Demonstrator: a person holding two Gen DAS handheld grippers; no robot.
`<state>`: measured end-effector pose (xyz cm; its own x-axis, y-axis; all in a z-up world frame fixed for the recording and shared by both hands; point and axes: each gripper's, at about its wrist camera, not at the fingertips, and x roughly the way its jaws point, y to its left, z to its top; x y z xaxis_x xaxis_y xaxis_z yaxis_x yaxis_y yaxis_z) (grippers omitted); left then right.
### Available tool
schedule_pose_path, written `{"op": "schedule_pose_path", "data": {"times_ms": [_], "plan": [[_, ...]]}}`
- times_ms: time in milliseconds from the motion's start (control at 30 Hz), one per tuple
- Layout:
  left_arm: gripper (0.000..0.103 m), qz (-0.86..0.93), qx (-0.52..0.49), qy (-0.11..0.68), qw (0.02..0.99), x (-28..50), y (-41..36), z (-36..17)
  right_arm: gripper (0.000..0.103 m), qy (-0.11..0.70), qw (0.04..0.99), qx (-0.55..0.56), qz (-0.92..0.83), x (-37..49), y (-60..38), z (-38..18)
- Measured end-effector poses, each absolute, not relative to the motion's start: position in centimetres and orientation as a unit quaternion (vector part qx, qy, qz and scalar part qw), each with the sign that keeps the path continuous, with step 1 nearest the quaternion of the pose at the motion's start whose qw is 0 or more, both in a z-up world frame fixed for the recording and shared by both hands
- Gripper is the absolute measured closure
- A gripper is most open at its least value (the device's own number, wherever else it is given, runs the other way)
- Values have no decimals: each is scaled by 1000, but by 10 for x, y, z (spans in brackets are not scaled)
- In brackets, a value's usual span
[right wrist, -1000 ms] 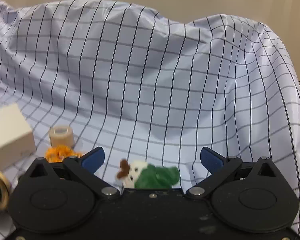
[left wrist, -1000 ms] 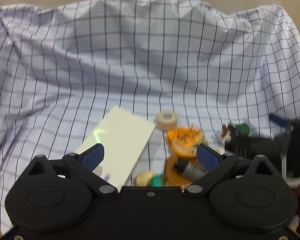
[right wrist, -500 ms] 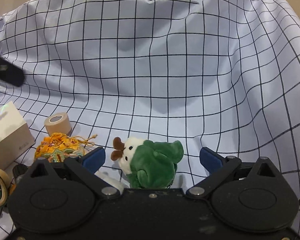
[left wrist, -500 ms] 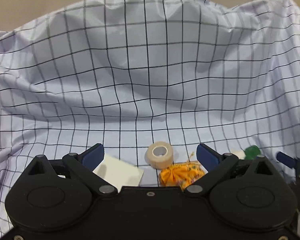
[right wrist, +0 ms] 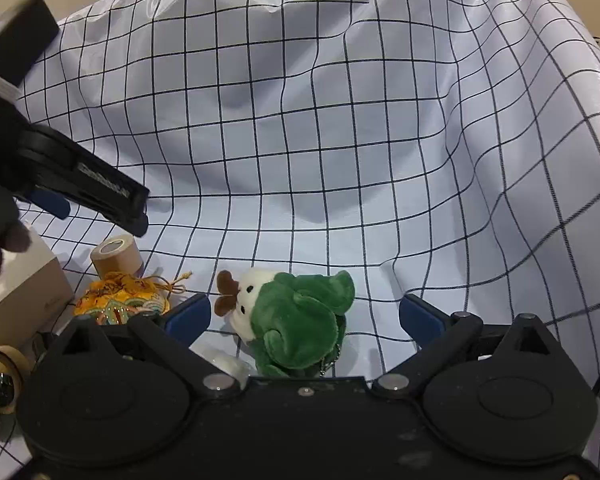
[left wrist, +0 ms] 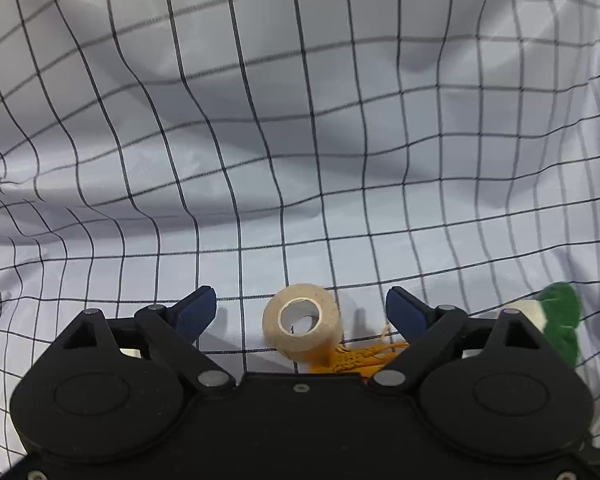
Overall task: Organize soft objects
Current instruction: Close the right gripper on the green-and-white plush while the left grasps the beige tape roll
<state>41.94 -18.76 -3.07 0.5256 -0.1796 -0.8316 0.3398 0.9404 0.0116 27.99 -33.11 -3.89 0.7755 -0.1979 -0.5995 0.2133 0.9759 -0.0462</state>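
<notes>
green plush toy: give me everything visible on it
The green plush toy is a small white-faced figure with black dot eyes, brown antler-like tufts and a fuzzy green hooded body. A metal ball chain hangs at its lower right. It lies on the checked cloth, face toward the orange pouch but apart from it, between the open fingers of the right gripper, untouched.
</notes>
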Motion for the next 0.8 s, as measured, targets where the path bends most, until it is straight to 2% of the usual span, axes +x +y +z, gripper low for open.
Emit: {"op": "schedule_pose_path", "data": {"times_ms": [267, 367, 400, 433, 600, 667, 767, 800], "plan": [[21, -150, 103, 499, 847, 431, -201, -59, 2, 326, 940, 15, -101, 283, -334, -48], [33, -155, 97, 512, 840, 437, -204, -68, 2, 332, 938, 16, -102, 291, -335, -53], [43, -156, 92, 517, 837, 439, -204, -71, 2, 335, 937, 17, -102, 294, -335, -54], [49, -154, 90, 520, 835, 442, -204, -74, 2, 339, 935, 19, -100, 299, -337, -56], [52, -156, 80, 519, 837, 447, -199, -81, 3, 357, 929, 16, -98, 319, -339, -66], [53, -159, 79, 518, 837, 449, -196, -80, 18, 363, 927, 9, -98, 326, -338, -70], [53, -163, 78, 513, 839, 448, -192, -76, 34, 378, 922, 20, -84, 335, -340, -74], [53, -165, 77, 513, 839, 447, -192, -75, 37, 381, 921, 27, -81, 337, -340, -74]]}}
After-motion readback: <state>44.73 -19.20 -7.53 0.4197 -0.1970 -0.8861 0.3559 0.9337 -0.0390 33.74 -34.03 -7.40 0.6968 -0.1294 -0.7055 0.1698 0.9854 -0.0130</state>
